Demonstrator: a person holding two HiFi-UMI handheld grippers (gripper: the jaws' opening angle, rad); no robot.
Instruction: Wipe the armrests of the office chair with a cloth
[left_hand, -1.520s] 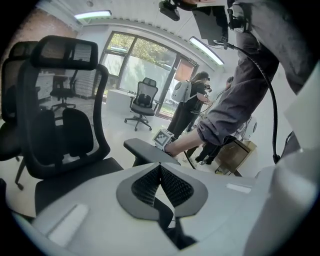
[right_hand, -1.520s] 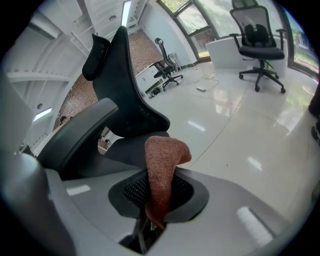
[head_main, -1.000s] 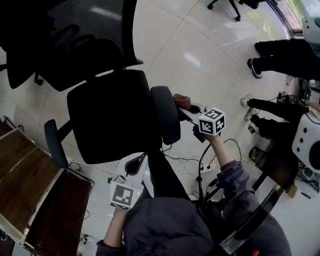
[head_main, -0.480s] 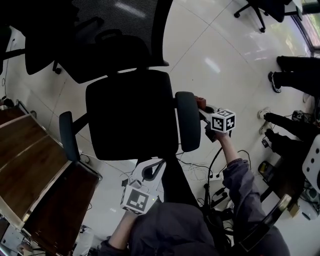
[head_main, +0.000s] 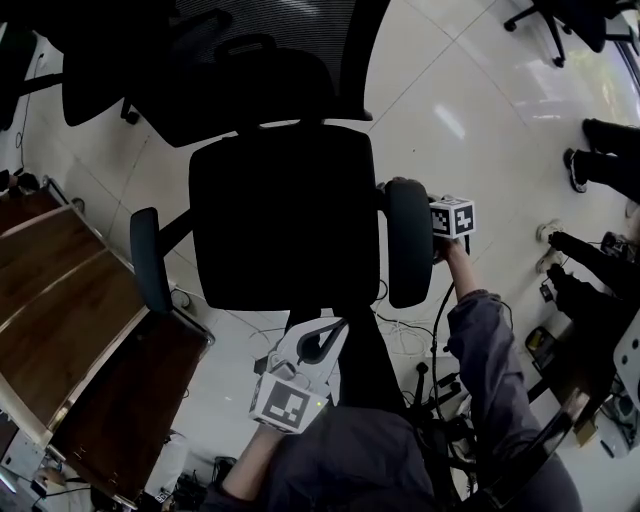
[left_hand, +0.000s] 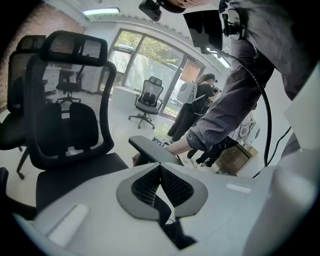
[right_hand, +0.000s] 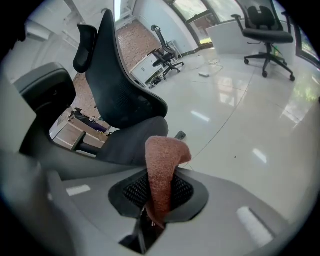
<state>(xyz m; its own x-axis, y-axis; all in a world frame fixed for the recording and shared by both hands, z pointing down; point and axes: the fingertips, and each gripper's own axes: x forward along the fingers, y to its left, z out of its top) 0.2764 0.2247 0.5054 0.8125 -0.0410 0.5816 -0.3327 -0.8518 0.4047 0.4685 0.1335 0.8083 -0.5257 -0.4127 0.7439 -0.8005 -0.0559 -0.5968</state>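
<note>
The black office chair's seat (head_main: 290, 215) fills the middle of the head view, with its right armrest (head_main: 408, 240) and left armrest (head_main: 150, 260) at either side. The right gripper's marker cube (head_main: 452, 216) sits tight against the right armrest's outer side, and its jaws are hidden behind the pad. In the right gripper view my right gripper (right_hand: 159, 187) is shut on a reddish-brown cloth (right_hand: 162, 165), with the armrest (right_hand: 45, 92) close at the left. My left gripper (head_main: 325, 337) hangs by the seat's front edge, shut and empty (left_hand: 160, 185).
A wooden desk (head_main: 60, 300) stands at the left, close to the left armrest. Cables (head_main: 410, 335) lie on the white floor by the chair base. Another black chair (head_main: 90, 70) is behind, more chairs (head_main: 560, 20) farther off. People's legs (head_main: 605, 150) are at the right.
My right gripper has closed in against the right armrest's outer side, and the cloth no longer shows in the head view. The left gripper stays at the seat's front.
</note>
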